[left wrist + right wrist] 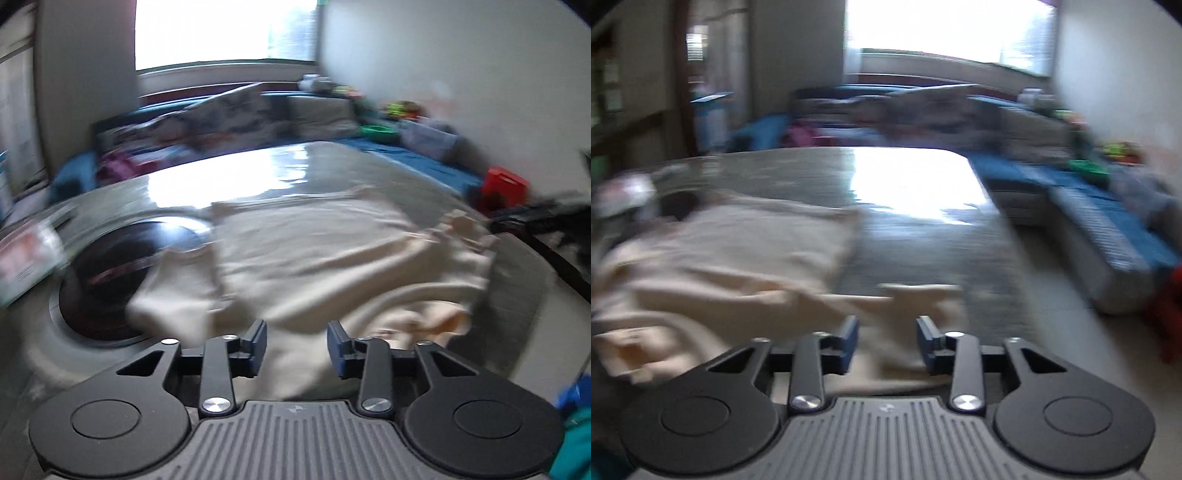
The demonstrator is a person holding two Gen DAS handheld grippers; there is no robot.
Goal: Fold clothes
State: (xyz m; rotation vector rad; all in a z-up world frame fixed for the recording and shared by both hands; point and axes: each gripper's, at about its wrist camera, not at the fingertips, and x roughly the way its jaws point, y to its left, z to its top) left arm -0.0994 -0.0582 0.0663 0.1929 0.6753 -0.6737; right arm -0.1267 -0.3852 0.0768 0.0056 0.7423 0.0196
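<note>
Left wrist view, blurred by motion: the left claw (296, 345) fills the near edge, its two blue-tipped fingers spread apart and pinching nothing. Just ahead of and beneath them lies a cream garment (314, 254), spread loosely over a grey, glossy desk (258, 166). One sleeve (173, 284) trails ahead to the left of the claw, over a dark round inset (110, 266) in the desk; bunched cloth sits ahead to the right. Beyond the desk, a blue couch (417, 155) and a bright window (225, 33).

Right wrist view: the right claw (887, 341) is also spread, empty, with a cream edge of the garment (738, 258) directly beneath and most of the cloth ahead to its left.

Judged from this, the garment lies partly rumpled. A clean fold would need each claw to close on a single layer at matching edges, then both to move together, keeping the cloth taut and flat.
</note>
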